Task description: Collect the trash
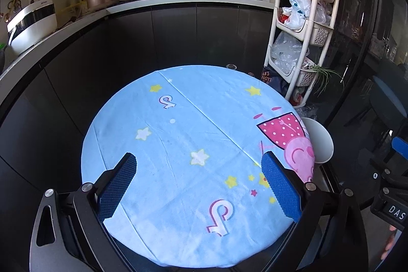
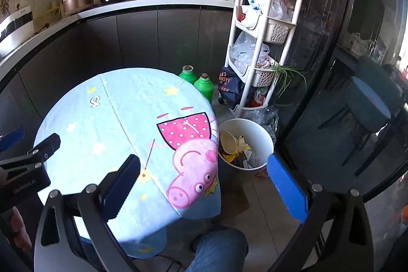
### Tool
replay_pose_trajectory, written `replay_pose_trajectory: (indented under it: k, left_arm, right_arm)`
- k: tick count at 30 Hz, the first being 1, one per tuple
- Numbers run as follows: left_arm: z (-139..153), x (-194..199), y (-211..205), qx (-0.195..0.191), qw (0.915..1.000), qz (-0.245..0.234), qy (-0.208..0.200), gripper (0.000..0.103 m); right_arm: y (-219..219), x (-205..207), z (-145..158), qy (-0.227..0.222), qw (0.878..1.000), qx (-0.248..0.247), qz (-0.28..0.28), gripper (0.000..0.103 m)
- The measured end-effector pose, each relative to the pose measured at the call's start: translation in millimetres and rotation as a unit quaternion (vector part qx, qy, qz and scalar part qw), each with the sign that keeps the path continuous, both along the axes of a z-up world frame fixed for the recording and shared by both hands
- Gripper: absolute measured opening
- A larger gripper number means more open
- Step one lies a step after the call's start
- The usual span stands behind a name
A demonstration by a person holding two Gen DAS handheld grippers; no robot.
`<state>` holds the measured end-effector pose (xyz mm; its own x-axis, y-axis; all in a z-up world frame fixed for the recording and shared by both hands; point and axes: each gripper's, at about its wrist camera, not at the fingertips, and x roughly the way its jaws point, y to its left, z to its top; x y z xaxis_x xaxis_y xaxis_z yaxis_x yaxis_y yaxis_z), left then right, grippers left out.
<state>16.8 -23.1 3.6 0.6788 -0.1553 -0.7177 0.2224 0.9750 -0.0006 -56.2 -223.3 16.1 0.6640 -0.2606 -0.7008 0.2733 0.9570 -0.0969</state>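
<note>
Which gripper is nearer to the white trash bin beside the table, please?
Right. The right gripper hangs beside the white trash bin; the left gripper is over the table, further away.

soft matt cloth [image 1: 183,144] covers the table; white bin [image 2: 257,126] looks like smooth plastic, perhaps paper.

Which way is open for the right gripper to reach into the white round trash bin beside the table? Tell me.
Probably yes, from above. The white round trash bin stands open-topped on the floor beside the blue cartoon tablecloth, and nothing covers its mouth. The right gripper hangs open and empty above and in front of it.
</note>
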Motion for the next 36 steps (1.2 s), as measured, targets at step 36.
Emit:
replay_pose_trajectory:
  k: [36]
  left_arm:
    - [-1,5,35,-0.007,0.9996,0.022,0.018,0.095]
  right_arm:
    - [24,15,3,0.009,1.0,-0.007,0.012,0.1]
